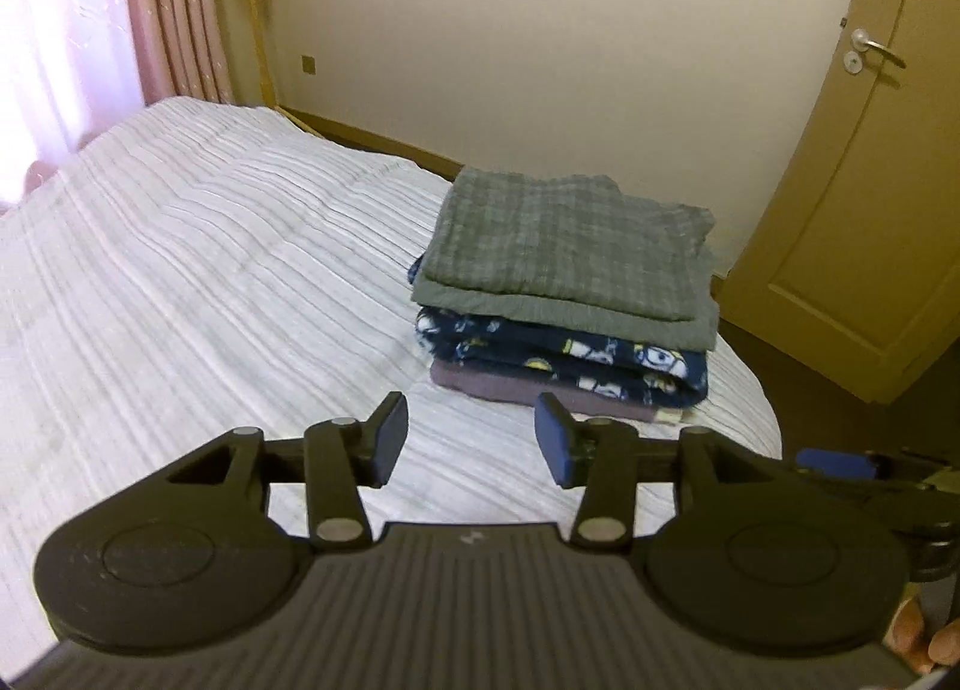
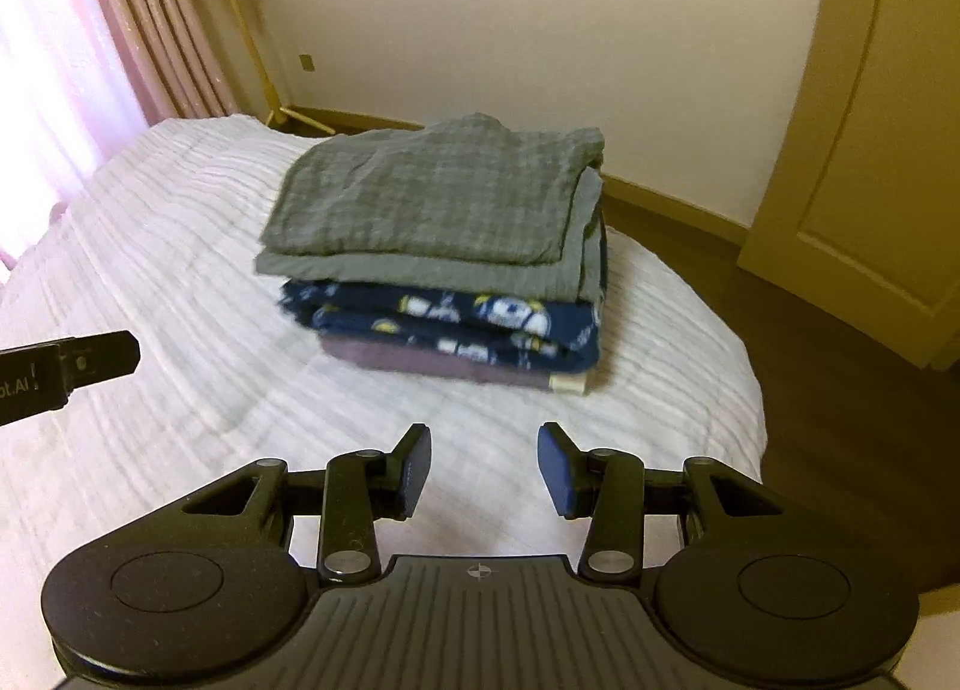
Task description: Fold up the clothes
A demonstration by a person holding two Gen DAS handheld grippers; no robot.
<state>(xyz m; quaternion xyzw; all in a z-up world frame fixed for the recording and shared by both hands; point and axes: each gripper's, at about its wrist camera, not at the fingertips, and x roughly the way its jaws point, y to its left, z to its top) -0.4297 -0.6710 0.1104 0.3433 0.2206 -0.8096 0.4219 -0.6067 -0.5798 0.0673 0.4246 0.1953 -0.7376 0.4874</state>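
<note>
A stack of folded clothes sits near the bed's far right corner. On top lies a grey checked garment [image 1: 564, 246] [image 2: 438, 204]. Under it is a navy patterned piece [image 1: 570, 360] [image 2: 456, 324], and at the bottom a mauve one [image 1: 480, 381] [image 2: 420, 363]. My left gripper [image 1: 471, 441] hovers over the bedspread in front of the stack, open, nothing between its pads. My right gripper [image 2: 485, 465] is also short of the stack, open and empty. Part of the left gripper's body [image 2: 66, 372] shows at the left edge of the right wrist view.
The bed's white ribbed bedspread [image 1: 180, 270] [image 2: 180, 282] spreads to the left of the stack. Pink curtains [image 1: 174, 12] hang at the far left. A door [image 1: 870, 210] [image 2: 870, 150] stands to the right, and dark floor [image 2: 840, 390] lies beyond the bed's edge.
</note>
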